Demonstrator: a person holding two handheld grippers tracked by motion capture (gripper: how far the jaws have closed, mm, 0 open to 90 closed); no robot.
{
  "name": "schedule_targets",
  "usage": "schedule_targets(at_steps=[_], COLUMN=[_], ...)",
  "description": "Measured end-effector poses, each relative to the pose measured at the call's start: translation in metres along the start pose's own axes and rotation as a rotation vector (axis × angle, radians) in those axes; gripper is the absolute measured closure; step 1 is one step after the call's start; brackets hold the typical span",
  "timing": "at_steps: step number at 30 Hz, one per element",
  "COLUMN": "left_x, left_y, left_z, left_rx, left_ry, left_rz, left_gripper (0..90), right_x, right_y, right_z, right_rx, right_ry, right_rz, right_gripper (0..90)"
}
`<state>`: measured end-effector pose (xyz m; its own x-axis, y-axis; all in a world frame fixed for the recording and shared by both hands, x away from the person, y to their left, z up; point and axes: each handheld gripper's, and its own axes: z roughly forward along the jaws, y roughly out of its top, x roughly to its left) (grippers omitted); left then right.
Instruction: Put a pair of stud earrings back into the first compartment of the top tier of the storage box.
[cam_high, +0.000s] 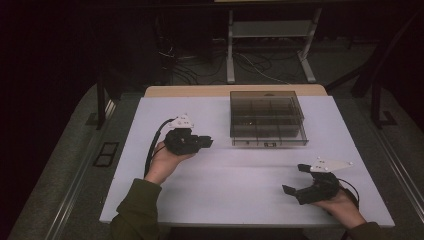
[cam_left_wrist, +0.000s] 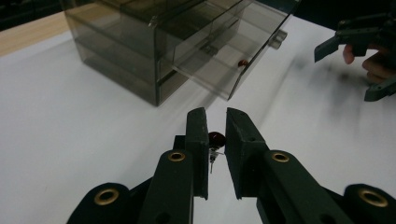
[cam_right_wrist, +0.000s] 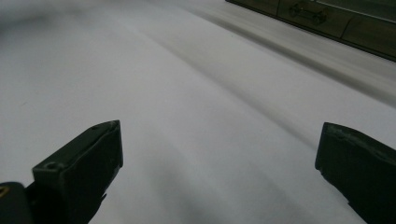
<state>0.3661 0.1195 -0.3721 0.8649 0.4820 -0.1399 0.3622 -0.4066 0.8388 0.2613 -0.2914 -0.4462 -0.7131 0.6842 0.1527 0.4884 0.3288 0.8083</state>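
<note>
My left gripper is shut on a small dark red bead-like piece with a thin metal pin, held between its pads just above the white table. In the high view this gripper hovers left of the centre and points right, toward a smoky clear drawer box. The box's drawer stands pulled out, and another small red piece lies in it. My right gripper rests near the front right of the table, open, with nothing between its pads.
The white table top ends in a wooden strip at the back. In the left gripper view the right gripper and its hand sit at the upper right. Cables and a metal stand are on the floor beyond.
</note>
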Motion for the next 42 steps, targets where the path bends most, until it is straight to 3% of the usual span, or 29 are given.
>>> schedule_targets(at_steps=[14, 24, 42], left_x=[-0.006, -0.007, -0.005], left_y=[0.036, 0.052, 0.052], left_z=[0.03, 0.057, 0.101], left_rx=[-0.008, -0.016, 0.041], left_ry=[-0.053, -0.085, -0.096], left_rz=[0.069, 0.066, 0.06], left_gripper=[78.2, 78.1, 78.1], right_x=[0.0, 0.0, 0.0], right_y=[0.001, 0.0, 0.0], right_z=[0.001, 0.0, -0.001], right_rx=[-0.005, -0.004, -0.004], right_ry=[-0.002, -0.002, -0.003], right_rz=[-0.007, -0.005, -0.005], right_gripper=[0.4, 0.4, 0.4])
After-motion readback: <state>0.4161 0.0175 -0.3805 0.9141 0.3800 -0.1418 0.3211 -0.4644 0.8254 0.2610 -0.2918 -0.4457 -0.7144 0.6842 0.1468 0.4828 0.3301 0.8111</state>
